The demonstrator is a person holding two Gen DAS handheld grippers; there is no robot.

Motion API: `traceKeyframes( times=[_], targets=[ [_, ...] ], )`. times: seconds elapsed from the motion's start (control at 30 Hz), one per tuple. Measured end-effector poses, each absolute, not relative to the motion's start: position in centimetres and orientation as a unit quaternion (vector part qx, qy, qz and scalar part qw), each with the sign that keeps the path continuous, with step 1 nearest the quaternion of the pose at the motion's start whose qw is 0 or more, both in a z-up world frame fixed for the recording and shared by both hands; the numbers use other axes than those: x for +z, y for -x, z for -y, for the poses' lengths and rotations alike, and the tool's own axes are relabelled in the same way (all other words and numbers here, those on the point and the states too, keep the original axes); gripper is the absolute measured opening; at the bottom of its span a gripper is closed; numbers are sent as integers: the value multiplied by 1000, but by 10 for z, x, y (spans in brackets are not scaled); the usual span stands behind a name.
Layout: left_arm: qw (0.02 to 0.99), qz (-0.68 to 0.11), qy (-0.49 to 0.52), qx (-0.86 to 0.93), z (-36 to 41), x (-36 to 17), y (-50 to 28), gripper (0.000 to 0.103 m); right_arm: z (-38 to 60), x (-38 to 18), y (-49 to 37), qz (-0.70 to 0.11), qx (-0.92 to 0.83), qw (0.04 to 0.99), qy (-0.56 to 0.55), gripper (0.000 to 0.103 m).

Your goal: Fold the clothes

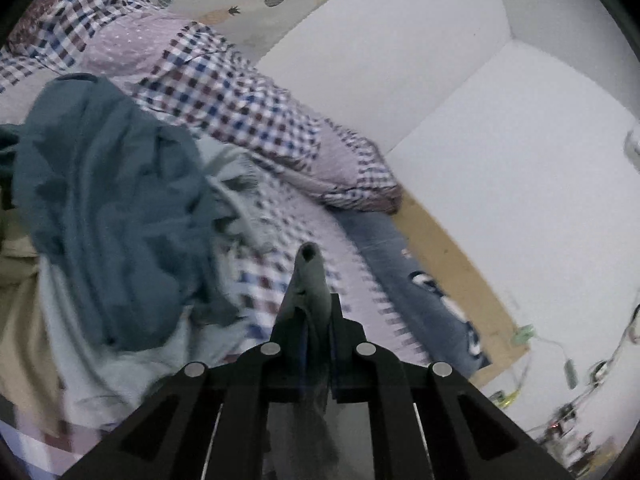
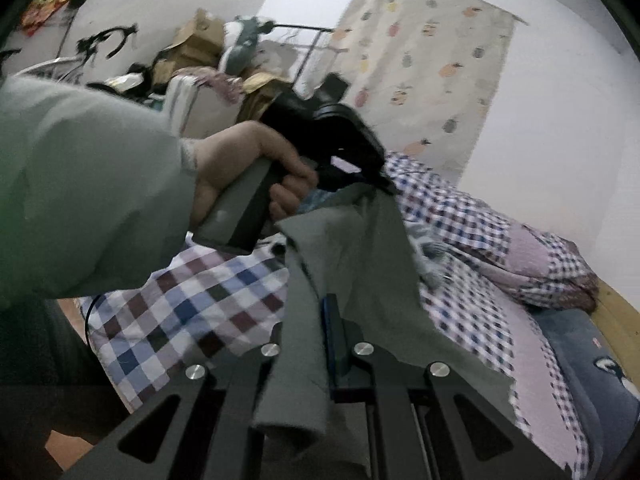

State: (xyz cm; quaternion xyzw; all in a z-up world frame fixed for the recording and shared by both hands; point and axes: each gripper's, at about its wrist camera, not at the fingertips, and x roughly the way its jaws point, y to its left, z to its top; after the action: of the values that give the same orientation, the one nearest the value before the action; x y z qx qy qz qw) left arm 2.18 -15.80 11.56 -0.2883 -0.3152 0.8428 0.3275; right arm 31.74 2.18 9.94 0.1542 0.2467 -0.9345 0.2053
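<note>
A grey-green garment [image 2: 360, 248] hangs stretched between my two grippers above the bed. My right gripper [image 2: 320, 320] is shut on its lower edge, and the cloth drapes over the fingers. The left gripper [image 2: 380, 184], held by a person's hand [image 2: 248, 160], pinches the garment's upper corner. In the left wrist view, my left gripper [image 1: 310, 312] is shut on a rolled fold of the same garment [image 1: 310, 276], which sticks out past the fingertips. A heap of teal clothing [image 1: 108, 208] lies on the bed to the left, on top of a pale blue piece [image 1: 80, 340].
A checked sheet [image 2: 180, 300] covers the bed. A bunched checked quilt [image 1: 224, 96] lies along the wall. A blue penguin blanket [image 1: 420, 292] and a wooden bed frame [image 1: 452, 264] mark the bed's far side. Cardboard boxes [image 2: 200, 44] and a pineapple-print curtain [image 2: 424, 72] stand behind.
</note>
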Motion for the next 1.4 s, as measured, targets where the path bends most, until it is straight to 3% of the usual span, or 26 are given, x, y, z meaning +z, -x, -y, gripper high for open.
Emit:
traceKeyframes(
  times=[0.4,0.67,0.93,1.2,1.4],
  targets=[
    [389,310,302,814,54,160,-7,6,-106,136,-343,-219,-962,102,-126,5],
    [400,299,333,800,-31,157,-1,6,-171,137,-347,-192,-970,38,-146,5],
    [392,279,392,784,-128,126,4,6,-246,111,-343,-108,-970,-1,-217,5],
    [313,253,472,784,-211,53,20,6,-323,65,-318,41,-948,-22,-315,5],
    [258,253,495,790,-233,23,26,7,-350,42,-300,88,-933,-30,-347,7]
  ],
)
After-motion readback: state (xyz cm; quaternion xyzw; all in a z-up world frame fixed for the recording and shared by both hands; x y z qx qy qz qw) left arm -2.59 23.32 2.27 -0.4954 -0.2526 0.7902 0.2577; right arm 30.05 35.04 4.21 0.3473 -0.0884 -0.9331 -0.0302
